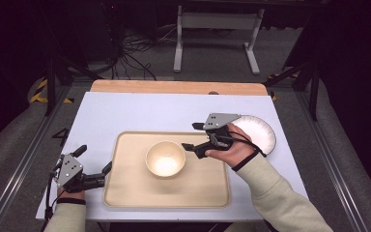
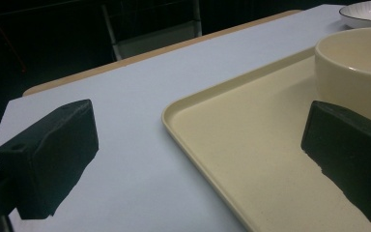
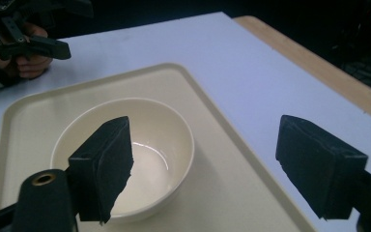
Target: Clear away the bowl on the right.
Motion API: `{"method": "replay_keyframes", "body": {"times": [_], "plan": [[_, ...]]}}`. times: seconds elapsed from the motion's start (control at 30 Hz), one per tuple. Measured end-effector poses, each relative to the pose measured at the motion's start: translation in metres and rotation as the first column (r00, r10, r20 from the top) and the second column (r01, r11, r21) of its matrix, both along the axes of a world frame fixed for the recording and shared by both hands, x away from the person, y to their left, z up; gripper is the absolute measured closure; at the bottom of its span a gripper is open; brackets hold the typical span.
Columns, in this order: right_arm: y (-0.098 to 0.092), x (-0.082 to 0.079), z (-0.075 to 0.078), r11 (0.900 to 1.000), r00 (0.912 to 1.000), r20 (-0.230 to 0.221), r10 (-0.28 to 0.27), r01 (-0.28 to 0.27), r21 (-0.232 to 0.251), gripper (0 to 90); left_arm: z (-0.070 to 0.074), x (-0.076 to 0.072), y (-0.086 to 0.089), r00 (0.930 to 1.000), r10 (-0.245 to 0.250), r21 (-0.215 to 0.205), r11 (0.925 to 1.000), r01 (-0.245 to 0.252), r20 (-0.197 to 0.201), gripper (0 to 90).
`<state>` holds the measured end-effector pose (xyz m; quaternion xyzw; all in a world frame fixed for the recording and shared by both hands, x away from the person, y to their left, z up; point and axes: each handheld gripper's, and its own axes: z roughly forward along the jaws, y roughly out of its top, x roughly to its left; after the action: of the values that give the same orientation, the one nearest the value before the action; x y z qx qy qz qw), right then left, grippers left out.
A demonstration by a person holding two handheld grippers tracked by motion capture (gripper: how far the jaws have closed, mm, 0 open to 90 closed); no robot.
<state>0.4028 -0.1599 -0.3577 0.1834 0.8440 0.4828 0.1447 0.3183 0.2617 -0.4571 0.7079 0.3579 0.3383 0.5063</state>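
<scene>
**On the tray, the bowl sits free and your right gripper hangs wide beside it**

Over at three o'clock of the cream bowl (image 1: pixel 165 158), your right gripper (image 1: pixel 193 136) hovers with its jaws spread and nothing between them. The right gripper view confirms it: one black pad is over the bowl's (image 3: pixel 125 154) near rim, the other is out over the tray's edge, and neither presses on anything. The bowl stands upright near the middle of the beige tray (image 1: pixel 125 186), empty, and no jaw touches it.

My read: the bowl is set down and released, so this step looks finished, or you are lining up for a fresh grab. At four o'clock of your right hand lies the white plate (image 1: pixel 261 133), off the tray on the white table (image 1: pixel 101 116), partly hidden behind your hand. If the plate is next, you need to swing the jaws round toward it and come in low at its rim, since a flat plate gives little to pinch.

Your right forearm comes in from five o'clock, wrist bent, with the jaws pointing toward nine o'clock and roughly level, above the tray.

Your left gripper (image 1: pixel 94 162) rests low at eight o'clock of the bowl, just off the tray's left edge, also spread wide and empty. In the left gripper view, one pad is over the table and one over the tray (image 2: pixel 232 159).
</scene>
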Motion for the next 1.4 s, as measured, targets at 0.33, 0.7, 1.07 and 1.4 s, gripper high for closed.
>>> {"method": "replay_keyframes", "body": {"times": [0.33, 0.7, 1.07, 1.4], "plan": [[-0.018, -0.007, -0.013, 0.996, 0.995, 0.098, -0.02, 0.011, 0.094, 20.6, 0.0, 0.0, 0.0, 1.0, 0.0, 0.004, 1.0, 0.0, 0.001, 0.3], [-0.044, -0.013, -0.021, 0.99, 0.9902, 0.12, -0.072, 0.057, 0.125, 20.6, 0.0, 0.0, 0.001, 1.0, 0.001, -0.01, 1.0, -0.001, -0.001, 0.3], [-0.076, -0.019, -0.033, 0.982, 0.9826, 0.139, -0.123, 0.101, 0.161, 20.2, 0.0, 0.0, 0.002, 1.0, 0.004, -0.01, 0.9999, -0.004, 0.0, 0.3], [-0.096, -0.021, -0.043, 0.977, 0.9755, 0.145, -0.165, 0.142, 0.158, 19.4, 0.0, 0.0, 0.002, 1.0, 0.004, -0.01, 0.9999, -0.004, 0.0, 0.3]]}}
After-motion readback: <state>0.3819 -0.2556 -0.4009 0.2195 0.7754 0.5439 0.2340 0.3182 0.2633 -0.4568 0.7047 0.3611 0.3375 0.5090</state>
